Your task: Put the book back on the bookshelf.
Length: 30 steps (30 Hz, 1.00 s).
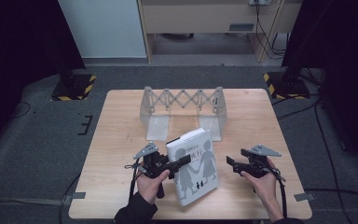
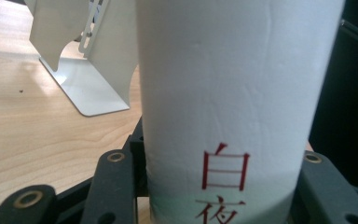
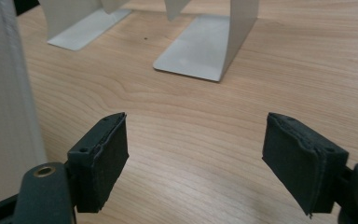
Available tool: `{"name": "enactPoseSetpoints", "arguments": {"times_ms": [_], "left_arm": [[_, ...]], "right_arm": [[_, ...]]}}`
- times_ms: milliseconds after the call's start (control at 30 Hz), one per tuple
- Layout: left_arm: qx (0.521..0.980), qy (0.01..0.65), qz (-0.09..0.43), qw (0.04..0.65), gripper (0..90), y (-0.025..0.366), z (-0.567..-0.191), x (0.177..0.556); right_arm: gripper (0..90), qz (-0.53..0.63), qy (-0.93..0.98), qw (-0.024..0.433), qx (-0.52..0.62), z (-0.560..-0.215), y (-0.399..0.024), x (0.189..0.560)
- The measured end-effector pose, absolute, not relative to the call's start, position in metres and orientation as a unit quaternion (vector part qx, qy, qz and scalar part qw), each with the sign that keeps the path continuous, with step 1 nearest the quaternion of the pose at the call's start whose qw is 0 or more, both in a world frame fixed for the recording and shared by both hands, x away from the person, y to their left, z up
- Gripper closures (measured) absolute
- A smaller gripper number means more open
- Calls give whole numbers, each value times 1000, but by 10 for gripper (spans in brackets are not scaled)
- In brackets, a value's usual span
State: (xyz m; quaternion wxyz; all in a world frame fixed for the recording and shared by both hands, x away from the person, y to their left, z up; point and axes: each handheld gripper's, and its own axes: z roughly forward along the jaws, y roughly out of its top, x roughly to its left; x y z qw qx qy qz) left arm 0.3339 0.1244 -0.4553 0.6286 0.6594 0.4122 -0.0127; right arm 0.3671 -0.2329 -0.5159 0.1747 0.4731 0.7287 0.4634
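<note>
Two claws over the wooden surface [image 1: 121, 140], one per hand. Left claw [image 1: 179, 162] is clamped on the white book [image 1: 193, 165]: in the left gripper view both black jaws press against the sides of the spine [image 2: 228, 107], which bears red characters. From the high view the book sits at the near middle of the surface, tilted, its far end raised and leaning away from the person, cover with grey silhouette figures facing up. Left hand [image 1: 150, 184] grips the claw body just left of the book, dark sleeve [image 1: 133, 212] at the bottom edge.

Right claw [image 1: 230, 163] is open, nothing between its pads [image 3: 100, 158]; bare wood grain shows in the gap in the right gripper view. It sits just right of the book, apart from it; the book's white edge [image 3: 4, 102] shows along the left border of that view. Right hand [image 1: 261, 179] holds it low over the surface.

Beyond the book stands an expandable metal book rack [image 1: 182, 105], pale grey, scissor-lattice back with flat foot plates [image 3: 205, 53] resting on the wood. Rack is empty of books, near the far middle of the surface. Whether the book's far corner touches the rack's foot plates, I cannot tell.
</note>
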Motion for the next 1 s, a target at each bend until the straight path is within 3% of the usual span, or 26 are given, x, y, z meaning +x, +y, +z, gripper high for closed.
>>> {"name": "enactPoseSetpoints", "arguments": {"times_ms": [700, 1000], "left_arm": [[673, 411, 11, 615, 527, 141, -434, 335], [653, 415, 25, 633, 527, 159, -417, 338]], "right_arm": [[132, 331, 776, 210, 494, -533, -248, 377], [109, 324, 775, 207, 502, -537, -251, 378]]}}
